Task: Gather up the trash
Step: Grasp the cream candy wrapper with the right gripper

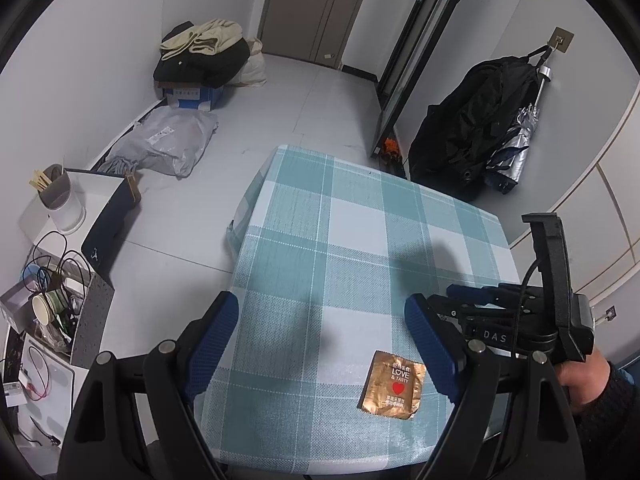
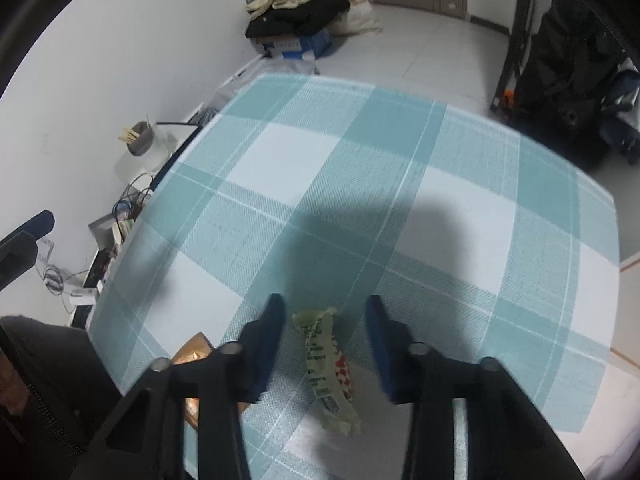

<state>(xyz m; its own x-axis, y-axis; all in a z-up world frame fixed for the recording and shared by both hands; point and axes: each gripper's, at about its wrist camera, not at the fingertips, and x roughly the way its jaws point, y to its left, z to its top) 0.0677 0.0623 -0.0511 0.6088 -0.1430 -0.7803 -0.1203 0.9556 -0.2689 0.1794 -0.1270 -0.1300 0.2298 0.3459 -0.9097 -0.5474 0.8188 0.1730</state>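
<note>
A gold foil wrapper (image 1: pixel 394 386) with a red heart lies flat near the front edge of the teal checked tablecloth (image 1: pixel 320 220). My left gripper (image 1: pixel 322 302) hangs open above the cloth, and the gold wrapper sits just inside its right finger. A crumpled green and white wrapper (image 2: pixel 326 364) lies on the tablecloth (image 2: pixel 320 160) between the fingers of my right gripper (image 2: pixel 325 301). There is a gap on both sides, so the pads do not touch it. The gold wrapper (image 2: pixel 192 354) peeks out behind that gripper's left finger. In the left wrist view the right gripper (image 1: pixel 472 292) is low at the table's right side, held by a hand (image 1: pixel 580 376).
On the floor left of the table stand a white bin with a cup (image 1: pixel 60 196) and a box of cables and clutter (image 1: pixel 52 308). A grey bag (image 1: pixel 164 144) and clothes piled on a box (image 1: pixel 200 56) lie further back. A black bag (image 1: pixel 472 128) and an umbrella (image 1: pixel 516 148) hang on the right wall.
</note>
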